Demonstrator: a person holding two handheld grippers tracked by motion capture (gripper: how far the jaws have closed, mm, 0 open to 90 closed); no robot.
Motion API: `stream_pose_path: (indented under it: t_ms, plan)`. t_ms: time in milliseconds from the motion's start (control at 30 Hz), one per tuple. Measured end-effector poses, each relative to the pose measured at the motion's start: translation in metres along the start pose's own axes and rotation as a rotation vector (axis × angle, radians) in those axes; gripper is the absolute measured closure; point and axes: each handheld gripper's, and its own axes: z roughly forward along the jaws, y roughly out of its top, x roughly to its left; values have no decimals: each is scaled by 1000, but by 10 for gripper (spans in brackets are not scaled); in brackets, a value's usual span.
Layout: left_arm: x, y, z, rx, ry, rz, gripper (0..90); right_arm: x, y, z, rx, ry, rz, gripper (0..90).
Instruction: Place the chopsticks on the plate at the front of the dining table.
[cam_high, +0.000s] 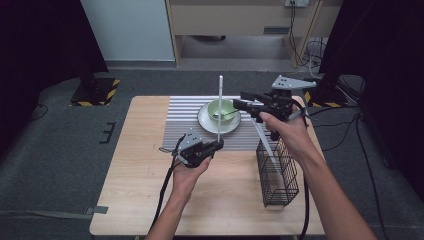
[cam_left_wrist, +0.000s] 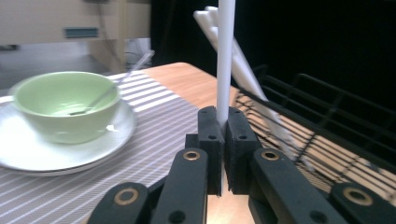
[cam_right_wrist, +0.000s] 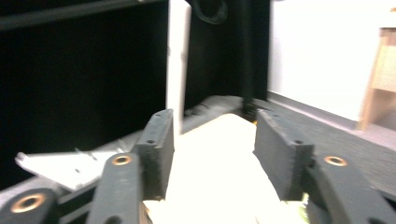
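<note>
My left gripper (cam_high: 216, 145) (cam_left_wrist: 225, 126) is shut on the lower end of a white chopstick (cam_high: 220, 107) (cam_left_wrist: 225, 60), which stands upright in front of the bowl. My right gripper (cam_high: 240, 100) (cam_right_wrist: 215, 126) hovers open just right of the green bowl (cam_high: 222, 110) (cam_left_wrist: 65, 100), nothing between its pads. In the right gripper view the upright chopstick (cam_right_wrist: 177, 65) shows beyond the left jaw. More white chopsticks (cam_high: 265, 145) (cam_left_wrist: 243, 65) lean in the black wire basket (cam_high: 280, 180) (cam_left_wrist: 327, 116).
The bowl holds a metal spoon (cam_high: 225, 115) and sits on a white plate (cam_high: 206, 122) (cam_left_wrist: 28, 161) on a grey striped mat (cam_high: 185, 117). The basket stands at the table's right side. Cables trail from both grippers toward the front edge.
</note>
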Motion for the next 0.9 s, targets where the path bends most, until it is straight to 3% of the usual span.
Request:
stream_pose_path:
  t_ms: [100,167,200,233,300,367,400,433,600,900]
  plan:
    - [0,2,0,10,43,11,862,-11,-8,-24,-6,-128,-38,346]
    - [-1,3,0,9,68,10,862,-14,-10,-30,-10,-154,-35,327]
    - [-1,4,0,10,79,11,862,-22,-15,-43,-12,-208,-43,294]
    - [-1,4,0,12,93,10,862,-22,-15,-43,-12,-208,-43,294]
    - [-1,4,0,13,128,4,862,-30,-21,-55,-9,-263,-37,261]
    - [0,5,0,8,158,-9,862,-39,-28,-66,-7,-324,-18,243]
    - [1,5,0,7,168,-14,862,-47,-36,-78,-7,-381,-2,226]
    - [1,5,-1,5,180,-18,862,-47,-36,-78,-7,-381,-2,226]
    - [2,8,-1,-9,232,-21,862,-65,-58,-99,15,-515,15,193]
    - [8,10,-1,-10,295,-51,862,-90,-109,-113,101,-645,60,172]
